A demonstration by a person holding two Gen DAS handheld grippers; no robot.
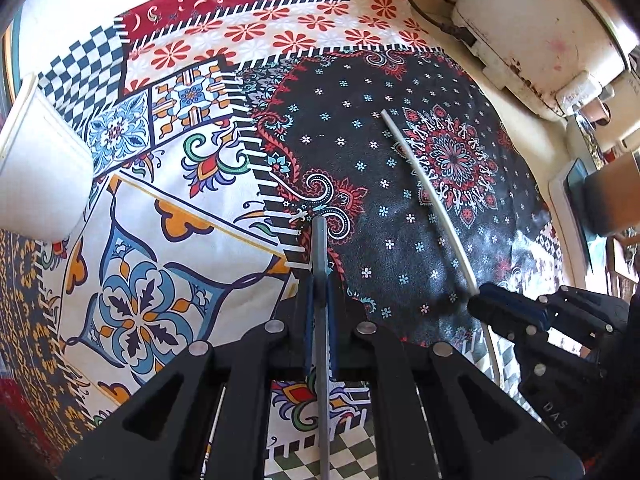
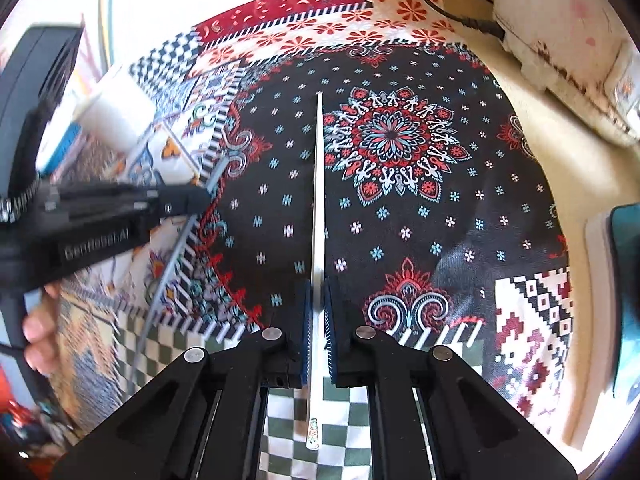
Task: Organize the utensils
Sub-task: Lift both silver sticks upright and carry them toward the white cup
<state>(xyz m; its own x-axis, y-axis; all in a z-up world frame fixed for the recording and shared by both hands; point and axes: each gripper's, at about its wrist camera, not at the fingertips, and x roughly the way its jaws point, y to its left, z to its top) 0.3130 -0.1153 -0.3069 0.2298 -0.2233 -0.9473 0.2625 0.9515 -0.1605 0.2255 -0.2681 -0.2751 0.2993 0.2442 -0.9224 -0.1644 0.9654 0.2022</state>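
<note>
My left gripper (image 1: 320, 280) is shut on a thin grey stick (image 1: 320, 240) that runs straight up between its blue pads and points at the cloth. In the right wrist view the same gripper (image 2: 204, 194) comes in from the left, with the grey stick (image 2: 168, 268) slanting down from it. My right gripper (image 2: 317, 292) is shut on a long white stick (image 2: 319, 180), whose decorated end shows below the pads. From the left wrist camera, the right gripper (image 1: 476, 300) holds that white stick (image 1: 424, 184) low at the right. A white cup (image 1: 40, 168) stands at the left.
A patchwork cloth (image 1: 200, 160) covers the table. A worn white appliance (image 1: 540, 40) with a black cable (image 1: 424, 4) sits at the back right. A teal object (image 2: 624, 280) lies at the right edge. A person's fingers (image 2: 38, 328) hold the left gripper's handle.
</note>
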